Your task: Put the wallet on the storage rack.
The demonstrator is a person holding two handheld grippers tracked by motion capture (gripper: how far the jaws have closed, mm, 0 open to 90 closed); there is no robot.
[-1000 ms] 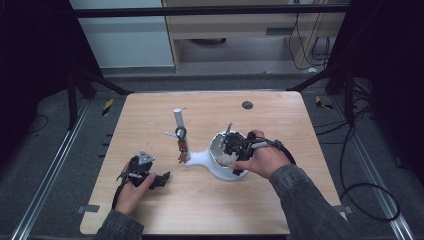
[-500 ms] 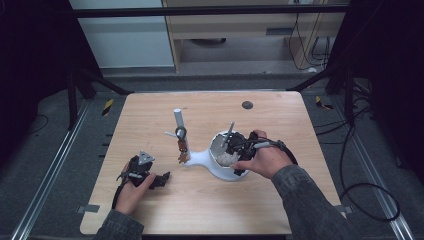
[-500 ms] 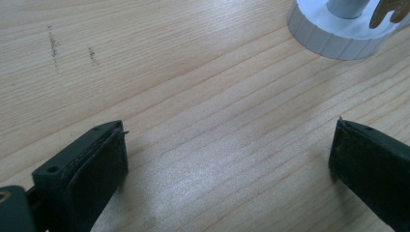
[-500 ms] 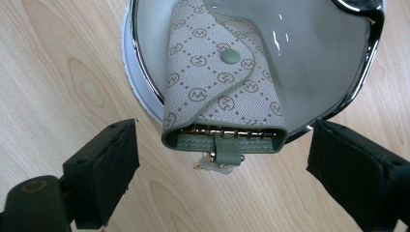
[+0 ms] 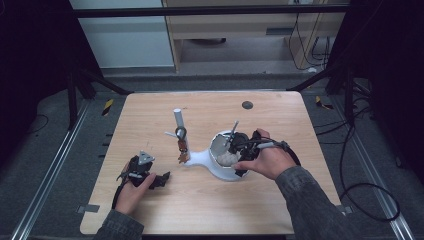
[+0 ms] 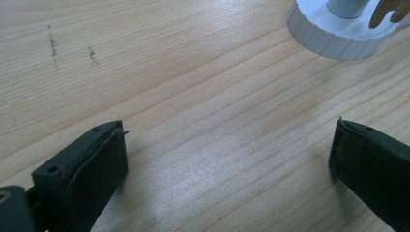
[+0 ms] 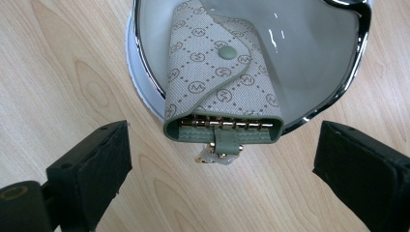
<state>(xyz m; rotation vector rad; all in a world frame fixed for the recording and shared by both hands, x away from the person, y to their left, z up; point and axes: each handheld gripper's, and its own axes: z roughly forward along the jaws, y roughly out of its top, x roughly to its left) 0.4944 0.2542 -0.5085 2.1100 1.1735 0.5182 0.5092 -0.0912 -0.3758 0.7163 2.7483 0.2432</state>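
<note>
A round white dish [image 7: 309, 53] with a shiny chrome rim sits on the wooden table [image 5: 280, 200], to the right of centre in the high view. Inside it lies one thing — a grey-green key case [image 7: 217, 82] of woven-looking fabric, folded shut with a flap and a single round snap. Its open end pokes over the dish's rim toward the camera in the right gripper view, showing a row of brass key hooks and a small green tab with a metal clasp hanging just past the edge. The fabric is printed all over with a repeated monogram: a letter M inside a circle, set in a lattice of dotted lines. No other writing can be read.

The right gripper [image 7: 220, 169] hovers just over the near rim of the dish, its jaws spread wide to either side of the key case and touching nothing. In the high view the person's right hand [image 5: 267, 160] covers that side of the dish.

A white arm joins the dish to a round ribbed base [image 6: 338, 36] carrying an upright grey post [image 5: 178, 122], with small brown pieces hanging from it.

The left gripper [image 6: 227, 159] rests low on the bare table near its front left — jaws wide apart, empty, well away from the dish.
</note>
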